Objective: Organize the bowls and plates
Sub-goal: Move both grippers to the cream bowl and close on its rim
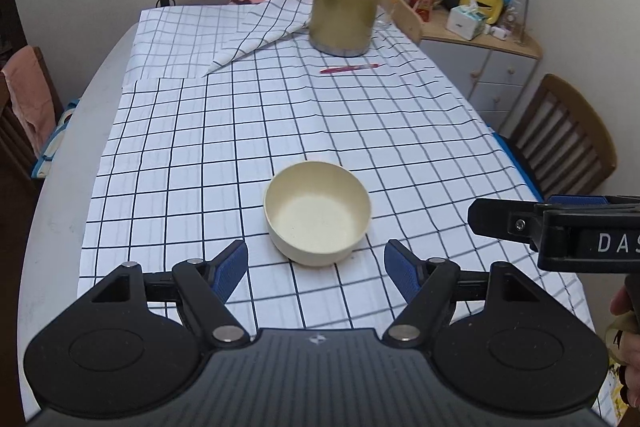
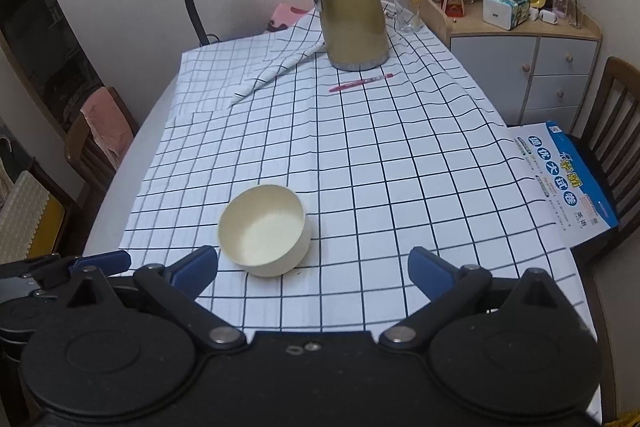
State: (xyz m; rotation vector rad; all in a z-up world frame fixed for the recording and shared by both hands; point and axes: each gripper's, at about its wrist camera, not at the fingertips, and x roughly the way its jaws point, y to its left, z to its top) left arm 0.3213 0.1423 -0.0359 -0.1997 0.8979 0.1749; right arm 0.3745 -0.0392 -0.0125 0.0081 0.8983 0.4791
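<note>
Checked cloth covers the desk (image 1: 60,155); one cream bowl (image 1: 318,213) sits lower centre, untouched. Left claw (image 1: 316,267) and right claw (image 2: 313,269) gape wide, empty.

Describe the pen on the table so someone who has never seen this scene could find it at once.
Start at the tall gold thermos jug standing at the far end of the checked tablecloth. On the cloth just in front of its base lies the pen, flat. It is slim and pinkish-red, the only brightly coloured thing on the cloth, far from the cream bowl.
</note>
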